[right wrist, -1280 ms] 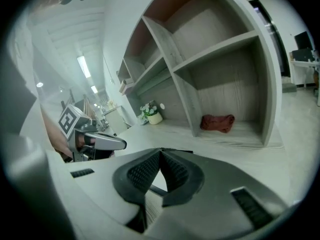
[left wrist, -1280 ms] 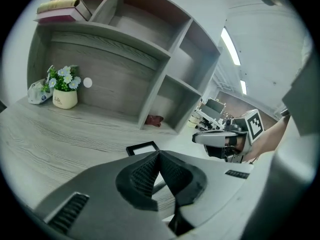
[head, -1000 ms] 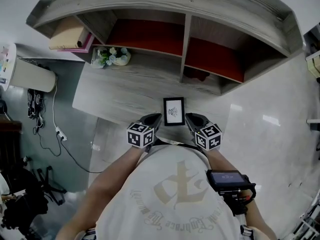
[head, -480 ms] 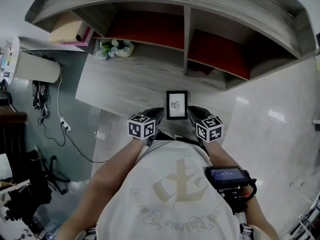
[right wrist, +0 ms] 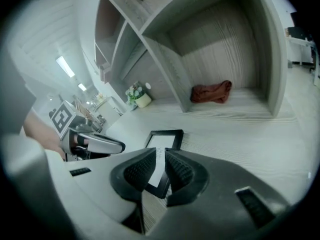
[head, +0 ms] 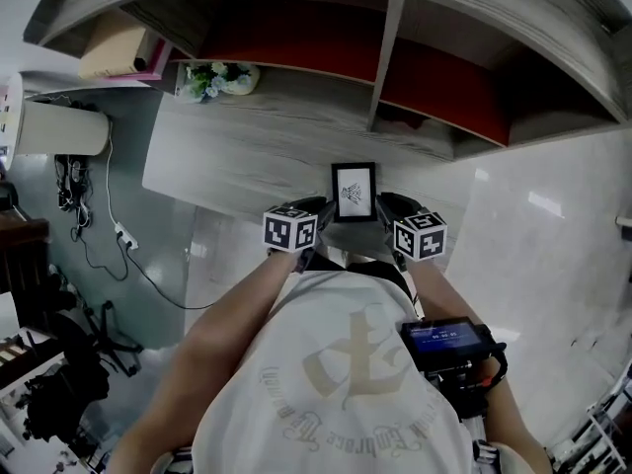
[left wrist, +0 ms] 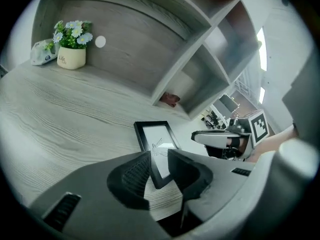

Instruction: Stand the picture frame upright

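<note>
A small black picture frame with a white print lies flat near the front edge of the grey wooden desk. My left gripper sits just left of its near corner and my right gripper just right of it. In the left gripper view the jaws are opening, and the frame's near corner shows in the gap without the pads touching it. In the right gripper view the jaws stand a narrow gap apart over the frame's near corner.
A shelf unit with dark red backs rises behind the desk. A potted flower stands at the back left, and a reddish cloth lies in a cubby. A tan roll is on the far left. The floor drops off left of the desk.
The head view has shifted, so the frame and both grippers sit higher in it. Both grippers have edged a little closer to the frame's near corners. The frame still lies flat.
</note>
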Motion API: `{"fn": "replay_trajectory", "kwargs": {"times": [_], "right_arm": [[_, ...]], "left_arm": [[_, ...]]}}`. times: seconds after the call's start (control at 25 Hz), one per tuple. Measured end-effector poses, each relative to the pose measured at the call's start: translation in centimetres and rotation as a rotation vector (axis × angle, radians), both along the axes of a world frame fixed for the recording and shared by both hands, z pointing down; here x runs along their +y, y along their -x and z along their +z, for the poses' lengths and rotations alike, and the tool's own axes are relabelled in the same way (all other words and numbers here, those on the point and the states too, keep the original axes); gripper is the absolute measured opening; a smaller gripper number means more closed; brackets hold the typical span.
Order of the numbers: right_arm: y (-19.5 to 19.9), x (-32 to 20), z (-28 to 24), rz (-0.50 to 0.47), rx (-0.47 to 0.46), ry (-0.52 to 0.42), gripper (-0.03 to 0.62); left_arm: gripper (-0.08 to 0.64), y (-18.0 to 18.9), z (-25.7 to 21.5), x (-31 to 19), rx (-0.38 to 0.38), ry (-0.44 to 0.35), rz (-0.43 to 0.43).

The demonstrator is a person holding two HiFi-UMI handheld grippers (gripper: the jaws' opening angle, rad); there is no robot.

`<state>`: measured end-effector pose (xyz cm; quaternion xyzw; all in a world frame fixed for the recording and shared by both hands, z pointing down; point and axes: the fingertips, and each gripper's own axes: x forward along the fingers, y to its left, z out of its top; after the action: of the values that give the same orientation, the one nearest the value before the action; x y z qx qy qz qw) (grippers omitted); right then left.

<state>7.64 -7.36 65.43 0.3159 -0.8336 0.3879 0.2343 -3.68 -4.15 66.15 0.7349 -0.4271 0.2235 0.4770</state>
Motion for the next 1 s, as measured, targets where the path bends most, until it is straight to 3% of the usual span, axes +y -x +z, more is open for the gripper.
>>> {"fn": "replay_trajectory", "kwargs": {"times": [0.16,0.28,1.0], "right_arm": [[0.6,-0.2,1.2,0.011,0.027,0.042,0.057],[1.0,-0.2,2.0,0.007,0.052,0.078,0.092],[1.6,-1.0,5.4,0.006,0.193,0.183,0.098]], "left_arm": [[0.163,0.5,1.8,-0.4,-0.022,0.046,0.0],[0.164,0.6,2.3,-0.7,-0.042,0.069,0.001],[0.164,-0.5,4.3,-2.5,-0.1,0.123,0.039]]}}
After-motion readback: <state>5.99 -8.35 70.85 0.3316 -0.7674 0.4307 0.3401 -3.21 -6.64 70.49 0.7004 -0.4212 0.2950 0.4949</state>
